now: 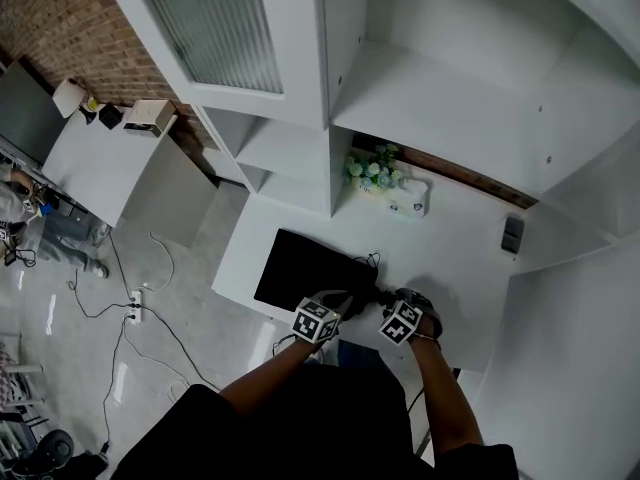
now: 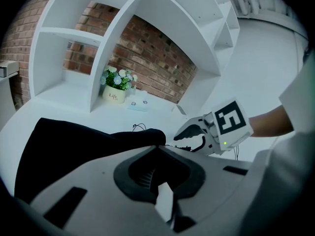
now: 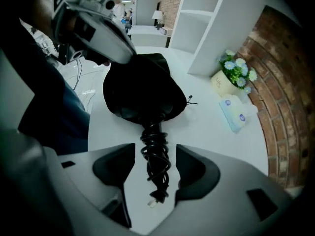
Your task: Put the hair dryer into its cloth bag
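On your left gripper the fingers are closed, pinching the black cloth bag on the bench. Only the right gripper view shows the hair dryer's coiled cord. It points straight out of the bag's mouth, between the open fingers of your right gripper.

The bag hides the dryer, only its cord showing; a person is cut off at the head view's left edge; one grey item is unidentifiably small.

Bare table is left right of the cloth bag. Far passage is blocked by a flower pot and shelves.
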`<action>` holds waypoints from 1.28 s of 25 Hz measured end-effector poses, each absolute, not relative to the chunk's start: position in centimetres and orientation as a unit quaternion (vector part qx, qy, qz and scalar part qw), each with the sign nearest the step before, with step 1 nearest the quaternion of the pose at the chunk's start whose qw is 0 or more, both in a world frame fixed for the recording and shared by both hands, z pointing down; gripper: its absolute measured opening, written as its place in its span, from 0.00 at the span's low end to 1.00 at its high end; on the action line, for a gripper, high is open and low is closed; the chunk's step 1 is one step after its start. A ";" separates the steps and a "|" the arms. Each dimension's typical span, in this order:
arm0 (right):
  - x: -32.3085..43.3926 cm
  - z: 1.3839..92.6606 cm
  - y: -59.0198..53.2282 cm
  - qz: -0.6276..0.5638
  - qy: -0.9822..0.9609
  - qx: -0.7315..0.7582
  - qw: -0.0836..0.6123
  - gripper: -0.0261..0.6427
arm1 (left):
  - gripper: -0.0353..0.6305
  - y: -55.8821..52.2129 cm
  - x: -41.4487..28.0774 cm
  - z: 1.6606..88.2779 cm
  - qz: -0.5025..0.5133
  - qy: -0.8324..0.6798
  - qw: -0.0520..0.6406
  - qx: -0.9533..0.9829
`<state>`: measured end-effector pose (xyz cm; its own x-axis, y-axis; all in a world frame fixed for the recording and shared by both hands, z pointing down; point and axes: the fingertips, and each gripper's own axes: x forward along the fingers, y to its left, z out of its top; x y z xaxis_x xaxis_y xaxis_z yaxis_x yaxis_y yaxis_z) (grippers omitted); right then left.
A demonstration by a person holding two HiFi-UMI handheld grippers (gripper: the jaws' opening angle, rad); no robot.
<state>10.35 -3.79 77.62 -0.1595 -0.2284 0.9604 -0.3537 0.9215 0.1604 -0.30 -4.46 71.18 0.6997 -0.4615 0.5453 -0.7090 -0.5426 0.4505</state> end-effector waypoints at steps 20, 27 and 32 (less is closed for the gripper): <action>13.7 75.6 -1.0 0.135 -0.802 0.256 0.522 0.43 | 0.09 -4.4 -0.9 72.0 0.184 -0.380 0.332 0.843; 14.0 78.5 -2.5 0.135 -0.822 0.192 0.519 0.43 | 0.09 -5.1 -0.4 71.9 0.174 -0.403 0.338 0.833; 13.8 79.3 -3.5 0.128 -0.828 0.166 0.519 0.43 | 0.09 -4.8 -0.8 72.5 0.165 -0.414 0.364 0.818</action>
